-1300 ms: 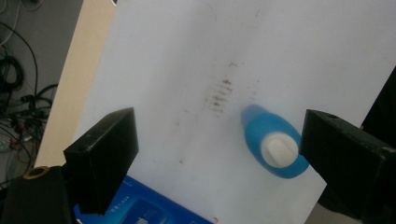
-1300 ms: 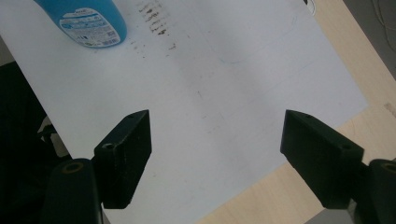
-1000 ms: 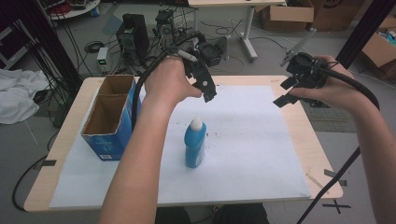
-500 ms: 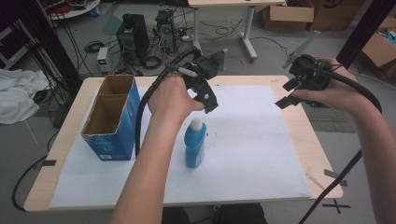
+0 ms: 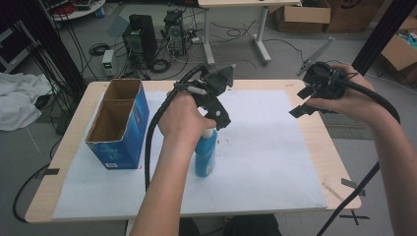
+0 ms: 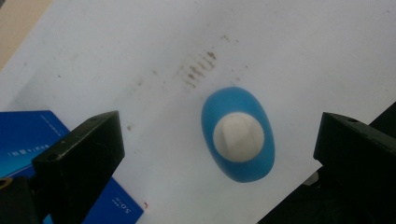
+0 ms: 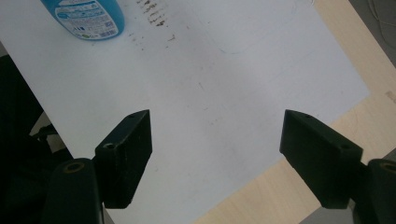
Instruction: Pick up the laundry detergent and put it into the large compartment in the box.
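Note:
A blue bottle point(image 5: 205, 156) with a white cap stands upright on the white sheet point(image 5: 275, 147) near the table's middle. My left gripper point(image 5: 219, 122) hangs just above its top, jaws pointing down. In the left gripper view the bottle point(image 6: 238, 135) is seen from above, cap up, between the wide-apart jaws of the left gripper point(image 6: 219, 134), which touch nothing. My right gripper point(image 5: 301, 102) is held in the air over the table's far right. It is open, and the right gripper point(image 7: 217, 140) has only bare sheet between its jaws. The bottle's label point(image 7: 88, 18) shows at that view's top left.
A blue cardboard box point(image 5: 118, 125), open on top with two compartments, stands at the table's left; its corner point(image 6: 28, 135) lies beside the left jaw. Smudge marks point(image 6: 198, 70) dot the sheet behind the bottle. Bare wood point(image 7: 299, 186) borders the sheet on the right.
My left gripper has come toward me and down, ending directly over the bottle's cap. The right gripper has hardly moved. The bottle stands where it was.

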Motion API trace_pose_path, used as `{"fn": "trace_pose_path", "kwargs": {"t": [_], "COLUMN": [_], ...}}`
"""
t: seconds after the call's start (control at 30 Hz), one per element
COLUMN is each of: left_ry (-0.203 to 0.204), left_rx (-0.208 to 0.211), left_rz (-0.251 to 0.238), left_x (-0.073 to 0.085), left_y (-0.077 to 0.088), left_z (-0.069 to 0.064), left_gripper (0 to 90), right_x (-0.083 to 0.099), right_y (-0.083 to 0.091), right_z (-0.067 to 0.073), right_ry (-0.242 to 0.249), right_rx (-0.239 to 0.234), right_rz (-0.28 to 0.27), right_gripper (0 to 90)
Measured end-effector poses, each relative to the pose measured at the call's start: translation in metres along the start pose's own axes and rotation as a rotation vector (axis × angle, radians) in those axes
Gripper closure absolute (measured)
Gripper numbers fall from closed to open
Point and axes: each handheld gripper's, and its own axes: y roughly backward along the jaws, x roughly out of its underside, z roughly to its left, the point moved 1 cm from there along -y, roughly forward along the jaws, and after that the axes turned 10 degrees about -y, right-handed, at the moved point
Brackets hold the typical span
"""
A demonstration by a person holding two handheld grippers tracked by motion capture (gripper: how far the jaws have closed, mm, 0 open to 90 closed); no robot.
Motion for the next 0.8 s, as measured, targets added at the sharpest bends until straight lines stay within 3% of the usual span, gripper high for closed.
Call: {"fn": "trace_pose_path", "kwargs": {"t": [0.27,0.53,0.8], "left_ry": [0.045,0.061,0.108], "left_rx": [0.005,0.018,0.036], "left_rz": [0.005,0.018,0.003], "left_x": [0.005,0.008,0.012], "left_y": [-0.014,-0.027,-0.041], "left_z": [-0.004,-0.006,-0.009], "left_gripper": [0.1,0.1,0.1], "right_x": [0.001,0.001,0.004], "right_y": [-0.001,-0.001,-0.003], "right_z": [0.003,0.003,0.003], "right_ry": [0.003,0.005,0.004], "right_rx": [-0.003,-0.004,-0.005], "right_rz": [-0.003,-0.009,-0.007], "right_gripper": [25.2,25.1,25.1]}}
